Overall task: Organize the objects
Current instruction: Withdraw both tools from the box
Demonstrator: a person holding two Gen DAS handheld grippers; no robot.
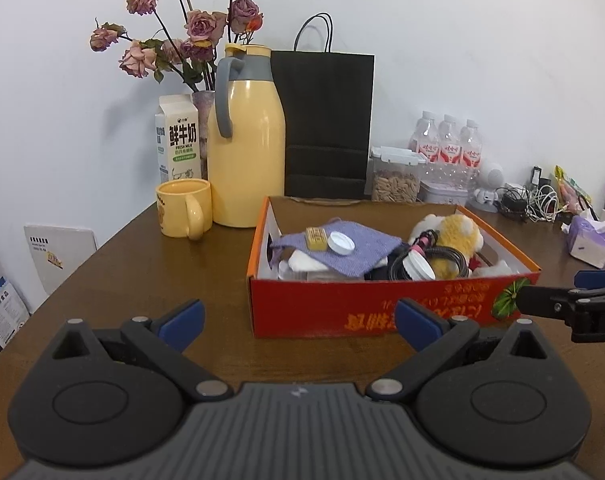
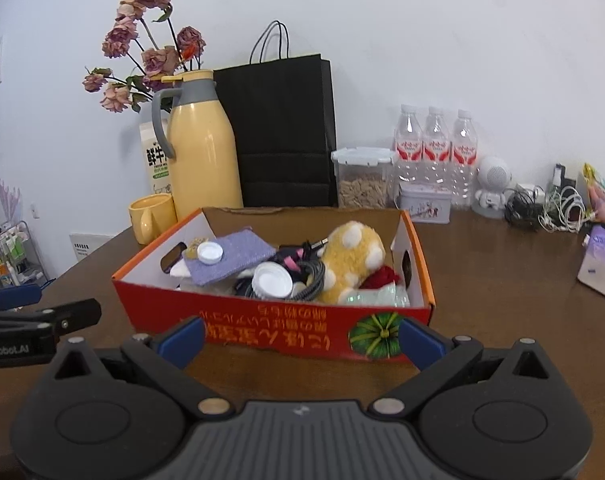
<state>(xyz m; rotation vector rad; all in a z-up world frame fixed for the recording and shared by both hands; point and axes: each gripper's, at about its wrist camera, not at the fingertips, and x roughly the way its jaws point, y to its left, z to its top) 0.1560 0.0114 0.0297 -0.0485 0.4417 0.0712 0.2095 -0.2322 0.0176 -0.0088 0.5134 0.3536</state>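
Left gripper (image 1: pixel 298 320) and right gripper (image 2: pixel 302 338): jaws spread wide, both empty, held just short of the box (image 1: pixel 382 304) on the counter (image 1: pixel 162 280). The box holds a plush (image 2: pixel 352 258), purple cloth (image 1: pixel 342 248), cable (image 2: pixel 314 276) and two white caps (image 1: pixel 341 243). Behind it, against the wall: mug (image 1: pixel 184 208), flask (image 1: pixel 246 144), milk carton (image 1: pixel 178 140), black bag (image 1: pixel 326 124), jar (image 2: pixel 362 178), three bottles (image 2: pixel 434 148). Tissue pack (image 2: pixel 602 264) lies well to the right.

The left gripper (image 1: pixel 298 322) hangs level with its blue-padded fingers (image 1: pixel 182 324) spread wide and nothing between them. Beside it, the right gripper (image 2: pixel 301 338) is likewise spread and empty.
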